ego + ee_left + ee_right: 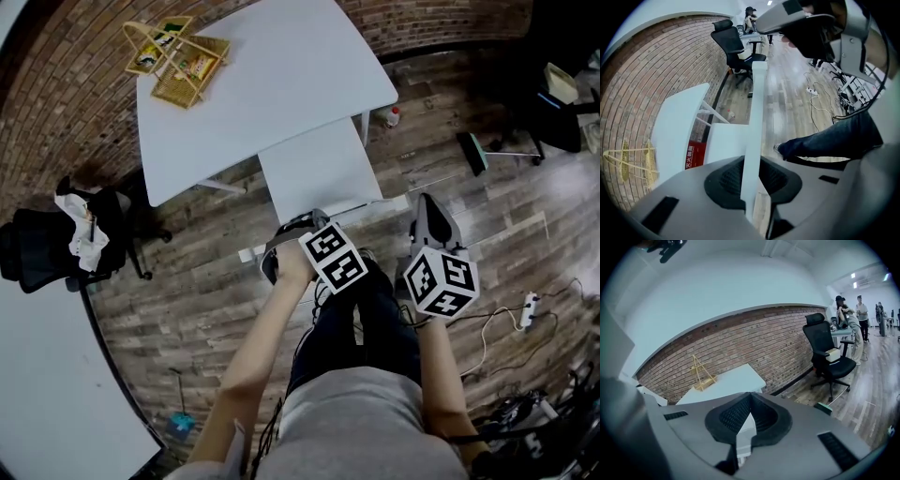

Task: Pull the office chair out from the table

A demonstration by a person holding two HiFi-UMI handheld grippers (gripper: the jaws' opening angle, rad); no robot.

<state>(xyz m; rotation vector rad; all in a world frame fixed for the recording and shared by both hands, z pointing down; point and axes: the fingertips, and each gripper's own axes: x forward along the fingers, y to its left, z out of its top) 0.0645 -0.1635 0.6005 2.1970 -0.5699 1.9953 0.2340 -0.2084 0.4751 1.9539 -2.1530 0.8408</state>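
The pull looks under way: the left claw (287,247) is clenched on the near edge of the white chair (319,171), and in the left gripper view a thin white slab stands between its pads. The right claw (433,223) has its jaws together on nothing I can see and hangs just right of the chair. The chair lies straight ahead of the left claw, long axis running from the claw toward the tabletop (281,66), far end at its edge. The next move likely calls for a level, steady draw back toward the person with a firm grip
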